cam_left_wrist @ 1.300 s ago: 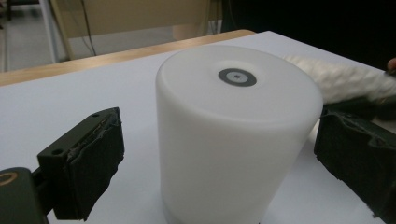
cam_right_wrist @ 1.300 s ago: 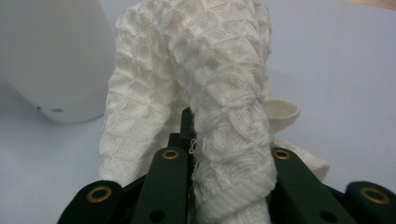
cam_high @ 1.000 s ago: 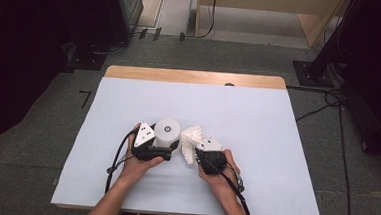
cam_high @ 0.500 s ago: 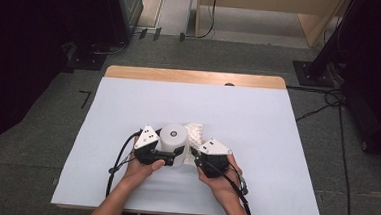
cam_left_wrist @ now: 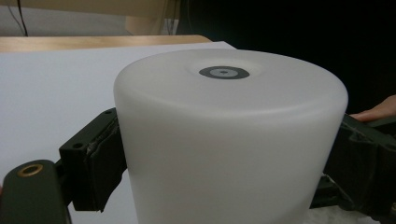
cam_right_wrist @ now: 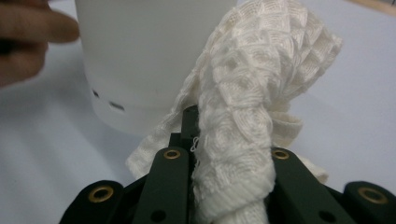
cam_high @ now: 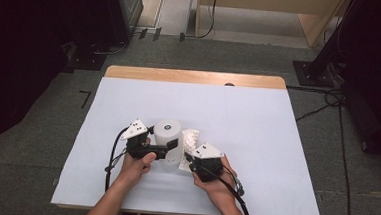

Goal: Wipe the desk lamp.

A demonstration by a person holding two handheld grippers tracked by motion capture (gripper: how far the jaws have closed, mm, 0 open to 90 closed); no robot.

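While it stands upright near the table's (cam_high: pixel 277 123) front edge, the white, smooth cylinder (cam_high: pixel 166 136) with a dark top disc sits clamped in the left gripper (cam_high: pixel 168 148); right gripper (cam_high: pixel 190 155) pinches a waffle-weave cloth (cam_high: pixel 190 140) beside it.

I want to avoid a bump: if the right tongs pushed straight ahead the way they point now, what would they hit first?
Probably the white cylinder. The right tongs, shut on the white cloth, point toward its lower side, with the cloth bunched in front. Depth is unclear, so the cloth would likely press against it first.
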